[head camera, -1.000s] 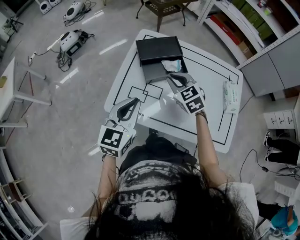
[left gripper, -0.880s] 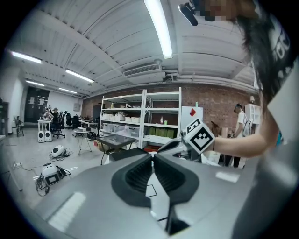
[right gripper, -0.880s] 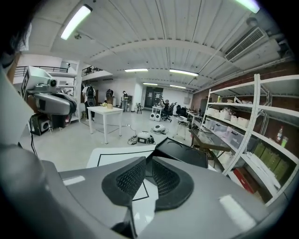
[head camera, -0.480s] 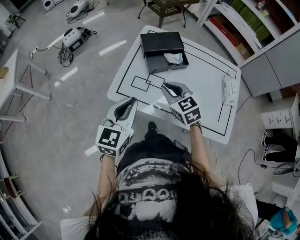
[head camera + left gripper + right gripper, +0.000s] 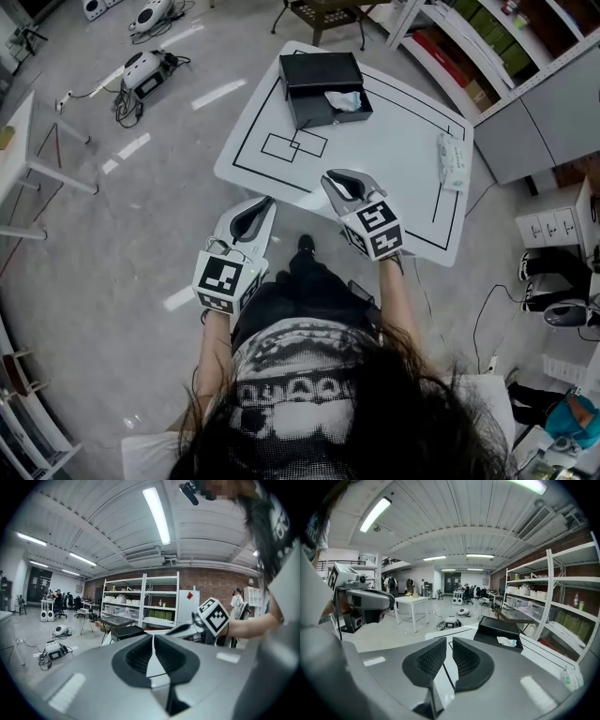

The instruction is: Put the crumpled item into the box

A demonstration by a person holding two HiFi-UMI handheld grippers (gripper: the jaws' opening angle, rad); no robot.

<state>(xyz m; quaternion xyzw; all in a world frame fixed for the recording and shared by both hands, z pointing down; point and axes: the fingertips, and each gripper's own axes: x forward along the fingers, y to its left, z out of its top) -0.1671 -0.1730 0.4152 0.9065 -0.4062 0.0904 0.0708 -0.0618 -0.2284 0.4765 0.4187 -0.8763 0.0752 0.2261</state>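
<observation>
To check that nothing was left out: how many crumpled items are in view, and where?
1. The crumpled item lies inside the black box at the table's far end. No other shows, though the box could hide one.

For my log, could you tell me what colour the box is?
The box is black, clearest in the head view.

White table (image 5: pixel 394 155): the top carries black line markings, including two overlapping outlined rectangles (image 5: pixel 293 145) at 9 o'clock from its centre. Wipes packet (image 5: pixel 453 161): lies flat at the table's 3 o'clock edge. In the head view, floor devices with cables (image 5: pixel 141 70) sit at 10 o'clock. Shelving (image 5: pixel 487 42): 1 o'clock. White side table (image 5: pixel 23 150): 9 o'clock. Dark-framed stool (image 5: pixel 323 14): 12 o'clock.
</observation>
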